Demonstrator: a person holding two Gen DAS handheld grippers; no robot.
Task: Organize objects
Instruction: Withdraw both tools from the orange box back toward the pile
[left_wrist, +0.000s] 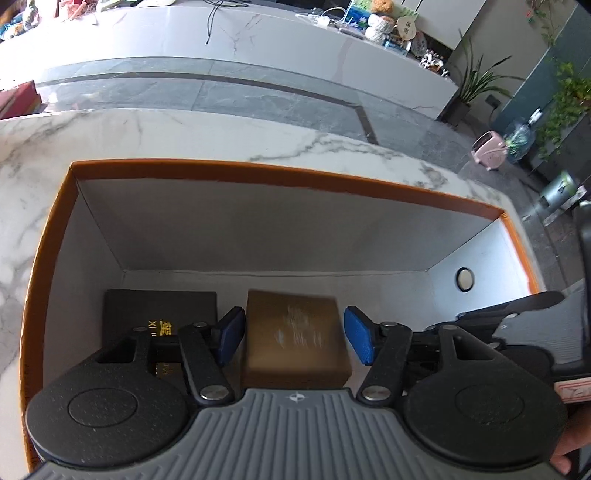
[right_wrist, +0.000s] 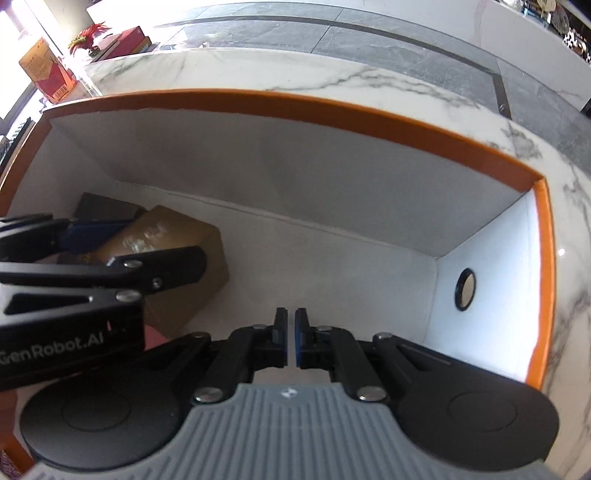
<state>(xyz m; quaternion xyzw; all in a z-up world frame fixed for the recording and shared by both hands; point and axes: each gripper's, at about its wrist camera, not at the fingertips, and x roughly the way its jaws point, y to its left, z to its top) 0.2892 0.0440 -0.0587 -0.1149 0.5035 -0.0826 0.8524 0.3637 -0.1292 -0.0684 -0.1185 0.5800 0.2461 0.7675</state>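
Brown cardboard, a small box (left_wrist: 295, 334), sits on the floor of the orange-rimmed bin (left_wrist: 280, 173), just beside a black box (left_wrist: 155, 310) at the left end. I have the left gripper (left_wrist: 294, 338) down inside with its jaws spread wide, one on either side of the brown box and clear of it, so I judge it is placed, not gripped. My right gripper (right_wrist: 290, 338) hangs over the bare floor, jaws nearly closed on nothing. Marble surface (left_wrist: 184, 136) carries the bin.
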